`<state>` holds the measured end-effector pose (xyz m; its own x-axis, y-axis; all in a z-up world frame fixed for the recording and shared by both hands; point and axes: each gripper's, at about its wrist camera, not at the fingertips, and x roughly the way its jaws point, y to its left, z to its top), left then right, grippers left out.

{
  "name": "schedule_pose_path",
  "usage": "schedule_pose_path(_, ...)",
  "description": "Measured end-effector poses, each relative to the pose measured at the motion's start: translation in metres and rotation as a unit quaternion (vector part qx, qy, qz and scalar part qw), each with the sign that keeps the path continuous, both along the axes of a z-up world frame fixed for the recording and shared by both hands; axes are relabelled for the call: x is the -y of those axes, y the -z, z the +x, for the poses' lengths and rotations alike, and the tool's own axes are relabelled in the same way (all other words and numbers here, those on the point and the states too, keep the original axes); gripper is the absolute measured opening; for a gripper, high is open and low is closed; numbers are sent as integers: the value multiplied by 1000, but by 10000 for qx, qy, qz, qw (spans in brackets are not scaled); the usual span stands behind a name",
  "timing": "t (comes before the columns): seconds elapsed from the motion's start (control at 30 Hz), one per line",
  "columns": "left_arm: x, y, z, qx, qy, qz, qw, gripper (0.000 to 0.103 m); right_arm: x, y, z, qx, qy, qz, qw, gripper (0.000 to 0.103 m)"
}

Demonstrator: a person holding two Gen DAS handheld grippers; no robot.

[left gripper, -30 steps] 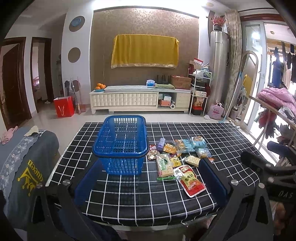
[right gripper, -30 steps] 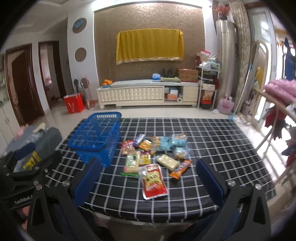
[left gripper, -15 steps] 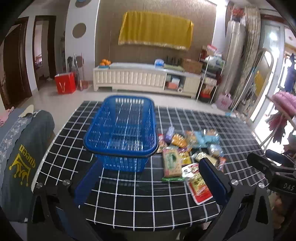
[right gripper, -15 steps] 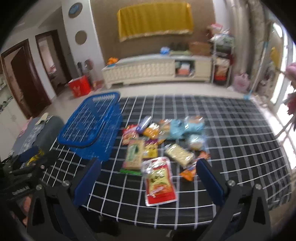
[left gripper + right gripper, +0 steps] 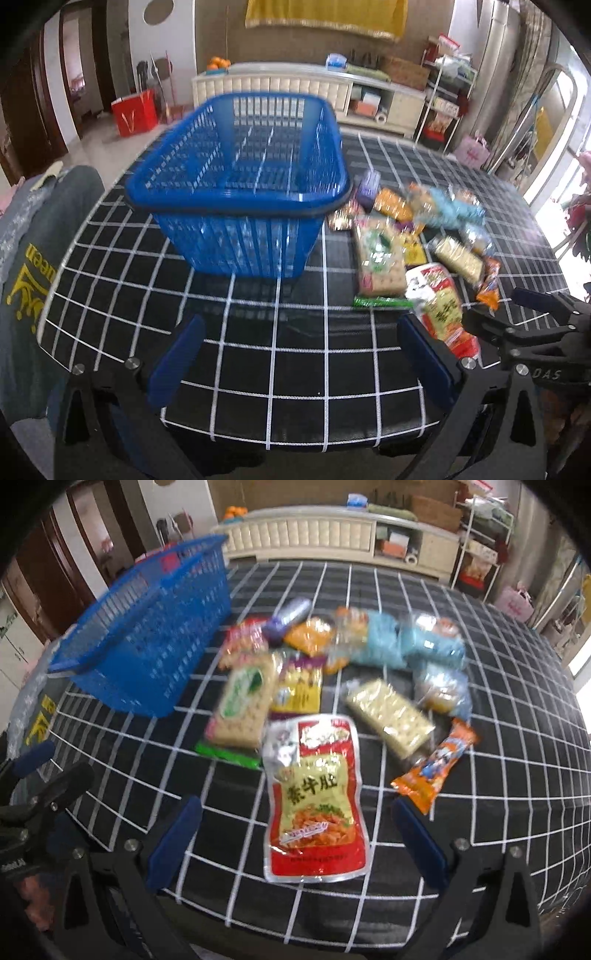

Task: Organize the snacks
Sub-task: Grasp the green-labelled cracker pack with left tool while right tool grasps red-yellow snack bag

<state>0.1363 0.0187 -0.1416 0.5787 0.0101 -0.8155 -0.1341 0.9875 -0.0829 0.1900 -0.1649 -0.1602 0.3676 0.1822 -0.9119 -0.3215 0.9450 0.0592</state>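
Nothing sorted yet: the blue basket [image 5: 236, 184], upper centre of the left view, looks empty, though blur makes that uncertain. Snack packets [image 5: 332, 686] crowd mid-frame. Right gripper [image 5: 295, 842] gapes empty around the red pouch [image 5: 314, 797]; left gripper [image 5: 299, 358] likewise wide, empty.

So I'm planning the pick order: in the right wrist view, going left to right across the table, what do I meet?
Blue basket → green biscuit pack → red pouch → pale cracker pack → orange snack stick.
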Motion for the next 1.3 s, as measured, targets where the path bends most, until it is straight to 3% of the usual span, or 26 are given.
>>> schedule_pose_path(0.33,12,47,28,-479,259,-81,9985,103,-7,42,22,-172,-151,-636,9977,103)
schedule_pose_path(0.47,15,58,36,-545,327,-128,9979,103,-6,51,24,-366,-191,-518,9978,96)
schedule_pose_path(0.57,15,62,38,-578,363,-126,9976,103,-5,48,20,-255,-215,-468,9983,91)
schedule_pose_path(0.67,14,62,36,-553,354,-89,9978,103,-10,44,13,-155,-441,-437,9980,76)
schedule_pose_path(0.73,12,61,35,-522,287,-94,9982,103,-16,40,8,-119,-695,-464,9964,57)
schedule_pose_path(0.8,9,59,33,-511,265,-163,9982,103,-20,39,6,-147,-771,-489,9957,47)
schedule_pose_path(0.97,13,51,27,-427,317,-79,9986,103,-10,41,1,-253,-344,-341,9985,41)
schedule_pose_path(1.03,13,46,25,-396,348,-104,9986,103,1,37,3,-357,-60,-21,9993,41)
schedule_pose_path(1.3,30,26,38,-277,745,-197,9966,103,34,2,2,-6,464,366,9983,41)
